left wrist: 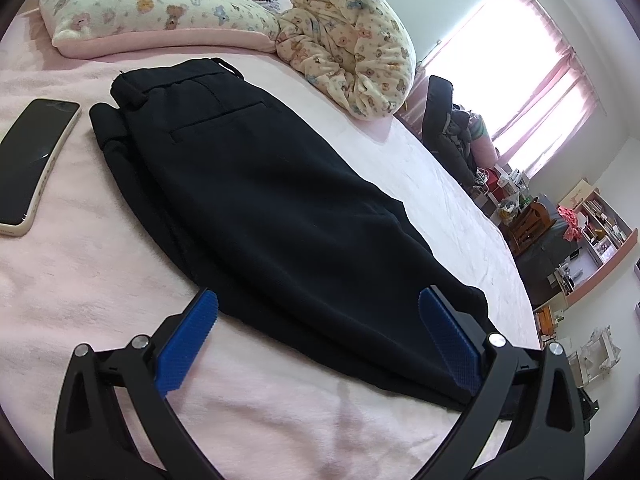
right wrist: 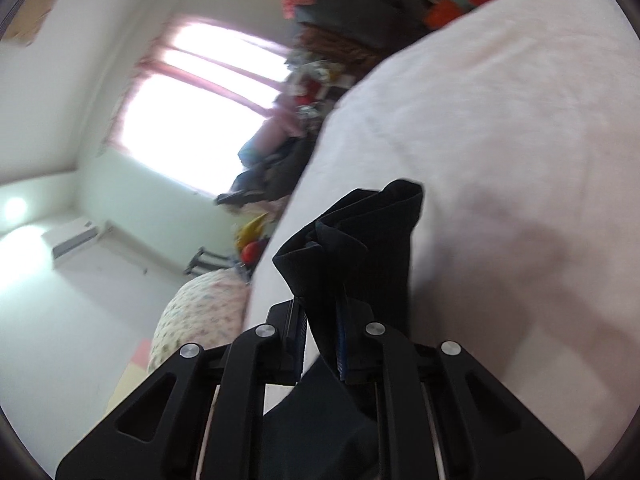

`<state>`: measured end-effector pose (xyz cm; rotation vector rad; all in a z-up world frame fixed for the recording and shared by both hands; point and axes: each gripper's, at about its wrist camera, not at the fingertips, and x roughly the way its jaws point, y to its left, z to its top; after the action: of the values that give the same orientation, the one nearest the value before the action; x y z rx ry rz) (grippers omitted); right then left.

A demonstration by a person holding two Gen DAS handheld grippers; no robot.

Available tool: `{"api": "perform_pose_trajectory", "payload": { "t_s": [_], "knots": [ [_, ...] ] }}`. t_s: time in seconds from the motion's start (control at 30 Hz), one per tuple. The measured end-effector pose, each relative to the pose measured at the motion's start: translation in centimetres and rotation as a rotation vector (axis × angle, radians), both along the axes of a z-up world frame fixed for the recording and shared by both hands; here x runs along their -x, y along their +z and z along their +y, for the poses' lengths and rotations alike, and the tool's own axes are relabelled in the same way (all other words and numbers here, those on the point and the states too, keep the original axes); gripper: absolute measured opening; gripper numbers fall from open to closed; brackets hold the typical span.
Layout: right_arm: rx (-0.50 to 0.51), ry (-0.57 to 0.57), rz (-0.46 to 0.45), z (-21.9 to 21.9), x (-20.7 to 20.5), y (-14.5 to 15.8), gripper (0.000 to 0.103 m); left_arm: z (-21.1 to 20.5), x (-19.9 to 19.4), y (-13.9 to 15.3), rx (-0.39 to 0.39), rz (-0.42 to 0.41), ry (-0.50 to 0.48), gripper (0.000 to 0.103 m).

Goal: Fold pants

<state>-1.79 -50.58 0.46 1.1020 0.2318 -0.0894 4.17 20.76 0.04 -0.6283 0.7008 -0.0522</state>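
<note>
Black pants (left wrist: 272, 200) lie beneath spread left tongs (left wrist: 320, 344); tilted right tongs (right wrist: 322, 340) pinch fabric.

Under my claws is a bed (left wrist: 100, 280) with a soft pink cover. On it the black pants (left wrist: 260, 200) lie flat, the waist at the far end near the pillows. A phone (left wrist: 32, 164) lies with its screen up just beside the pants, on their left, not touching them. At the head of the bed a pillow (left wrist: 152, 12) with bears rests, and beside it a rolled blanket (left wrist: 352, 40) of similar print.
</note>
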Motion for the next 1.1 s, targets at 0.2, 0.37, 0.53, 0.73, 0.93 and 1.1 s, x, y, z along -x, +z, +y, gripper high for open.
{"api": "perform_pose_trajectory", "payload": {
  "t_s": [0.2,0.37,0.53,0.73,0.93,1.1],
  "knots": [
    [0.115,0.117,-0.074,4.0,-1.3,3.6,0.013,0.9,0.3,0.0,0.010,0.004,0.021,0.101],
    [0.187,0.228,-0.122,8.3,-2.6,6.8,0.013,2.1,0.5,0.0,0.021,0.017,0.064,0.101],
    [0.217,0.352,-0.144,13.3,-5.2,9.2,0.013,3.6,0.9,0.2,0.044,0.012,0.122,0.101],
    [0.234,0.494,-0.187,20.7,-8.6,11.1,0.013,5.4,1.3,0.1,0.090,0.020,0.158,0.101],
    [0.264,0.617,-0.182,27.7,-11.4,11.5,0.013,6.3,1.4,0.0,0.119,0.025,0.159,0.101],
    [0.312,0.702,-0.124,31.8,-12.5,9.6,0.013,6.3,1.5,0.0,0.135,0.020,0.144,0.101]
  ]
}}
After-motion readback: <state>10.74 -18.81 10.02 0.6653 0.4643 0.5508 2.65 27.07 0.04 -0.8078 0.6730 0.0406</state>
